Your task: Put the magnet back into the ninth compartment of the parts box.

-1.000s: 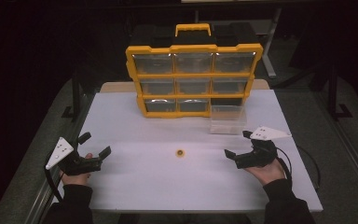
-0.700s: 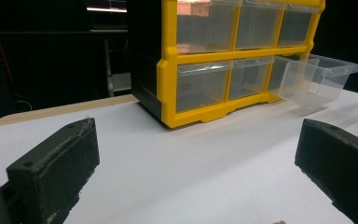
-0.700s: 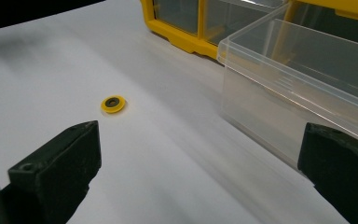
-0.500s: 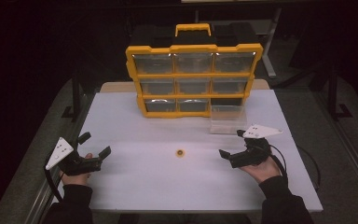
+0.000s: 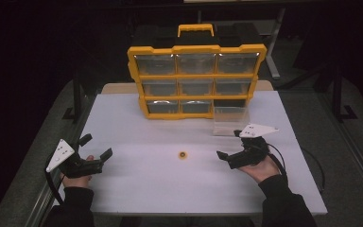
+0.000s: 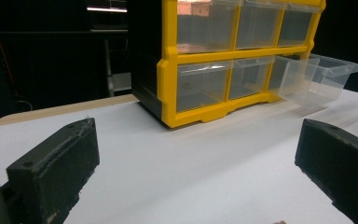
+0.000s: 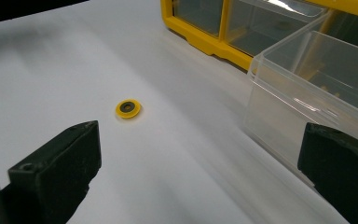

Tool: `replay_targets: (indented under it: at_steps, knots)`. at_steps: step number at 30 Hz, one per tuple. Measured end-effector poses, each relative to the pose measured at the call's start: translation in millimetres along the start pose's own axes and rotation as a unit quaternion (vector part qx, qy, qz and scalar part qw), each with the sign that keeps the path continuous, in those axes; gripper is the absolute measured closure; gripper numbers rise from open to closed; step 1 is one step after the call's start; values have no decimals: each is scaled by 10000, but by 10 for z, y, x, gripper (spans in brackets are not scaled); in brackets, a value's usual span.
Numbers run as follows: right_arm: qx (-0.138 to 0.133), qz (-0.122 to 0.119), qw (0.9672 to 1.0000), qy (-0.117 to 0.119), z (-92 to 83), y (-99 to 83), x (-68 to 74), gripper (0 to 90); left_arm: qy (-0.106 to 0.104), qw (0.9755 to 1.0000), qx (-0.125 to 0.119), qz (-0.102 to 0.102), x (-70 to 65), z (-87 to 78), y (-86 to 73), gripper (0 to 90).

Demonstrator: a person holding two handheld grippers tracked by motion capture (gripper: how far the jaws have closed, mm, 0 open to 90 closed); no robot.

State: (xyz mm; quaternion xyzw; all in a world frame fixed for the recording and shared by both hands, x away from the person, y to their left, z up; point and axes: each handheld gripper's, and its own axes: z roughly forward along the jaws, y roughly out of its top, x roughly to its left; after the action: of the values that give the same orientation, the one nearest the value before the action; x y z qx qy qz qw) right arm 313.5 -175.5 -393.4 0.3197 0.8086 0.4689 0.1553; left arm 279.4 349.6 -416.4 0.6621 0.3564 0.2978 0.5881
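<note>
Your right gripper [image 5: 228,158] had swung left toward the small yellow ring-shaped washer [image 5: 183,154] on the white table [image 5: 137,137], jaws wide and empty, suggesting a pickup. Your left gripper [image 5: 98,150] rested open, empty.

My jaws are black; the plastic organizer case [image 5: 196,75] at twelve o'clock is yellow, its drawers clear; the small ring [image 5: 183,154] yellow, dark-centred.

Small yellow ring [image 5: 183,154] with a dark centre, lying flat mid-desk, near a clear drawer [image 5: 230,120] pulled from the yellow organizer [image 5: 196,75].
</note>
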Motion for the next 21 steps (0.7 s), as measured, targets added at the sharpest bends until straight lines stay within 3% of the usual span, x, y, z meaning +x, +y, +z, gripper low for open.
replay_targets:
  at_steps: [21]
  knots:
    - [235,-186,9993,238,139,139,71,0,0,10000,6,-11,3,-1,-1,0]
